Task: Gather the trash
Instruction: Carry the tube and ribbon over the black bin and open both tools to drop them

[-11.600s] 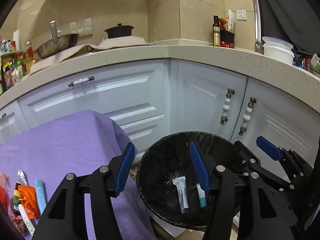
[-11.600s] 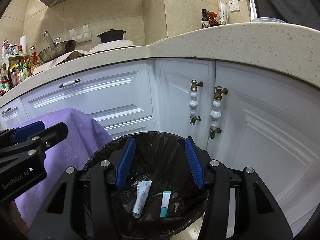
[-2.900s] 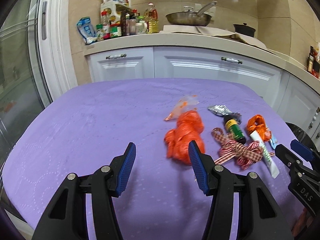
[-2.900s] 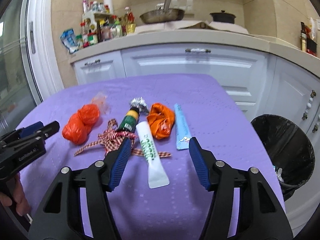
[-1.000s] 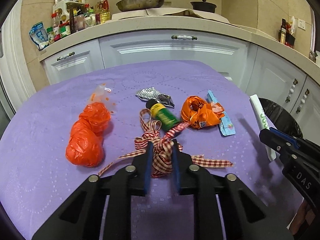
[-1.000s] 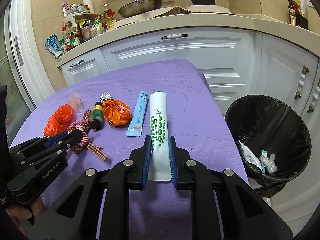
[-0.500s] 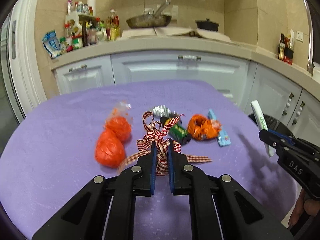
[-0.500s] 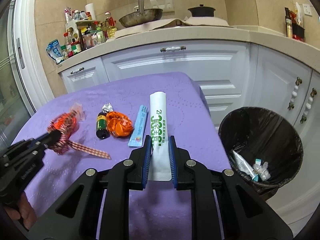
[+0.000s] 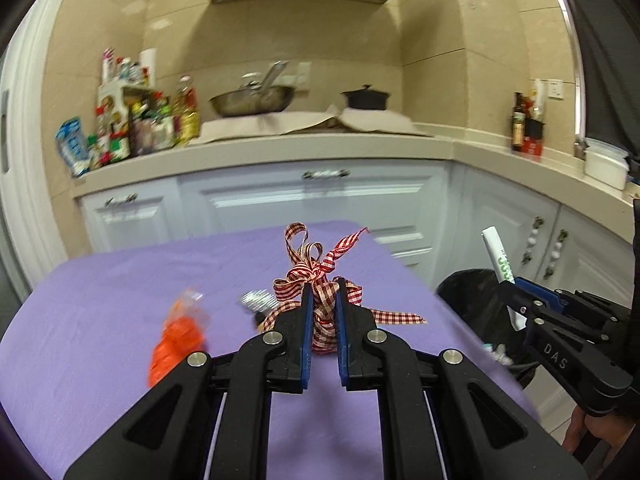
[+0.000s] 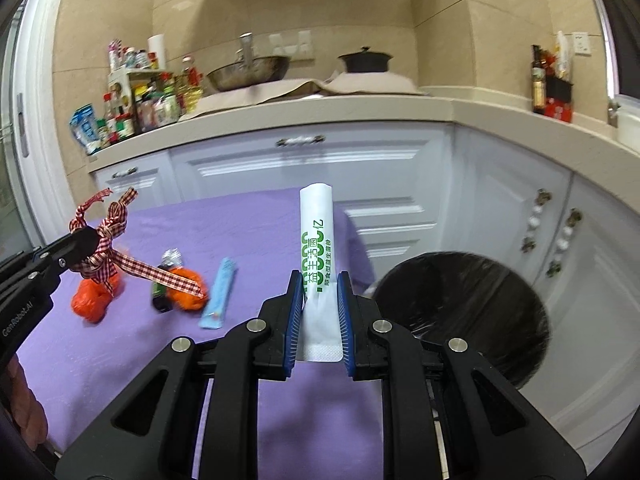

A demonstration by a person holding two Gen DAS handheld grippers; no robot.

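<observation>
My left gripper [image 9: 322,292] is shut on a red-and-white checked ribbon [image 9: 320,276] and holds it above the purple table [image 9: 100,300]; the ribbon also shows in the right wrist view [image 10: 112,240], its tail hanging down. My right gripper [image 10: 319,280] is shut on a white tube with green print [image 10: 317,240], upright, above the table's right edge. The tube also shows in the left wrist view [image 9: 498,258]. The black-lined trash bin [image 10: 460,312] stands on the floor right of the table.
On the table lie an orange bag [image 10: 90,300], a small dark bottle [image 10: 162,286], a crumpled orange wrapper [image 10: 186,288] and a light blue sachet [image 10: 218,300]. White cabinets [image 10: 340,168] and a cluttered counter stand behind.
Both grippers have risen and tilted up. The ribbon has been lifted clear of the table. The right gripper with the tube has moved closer to the bin.
</observation>
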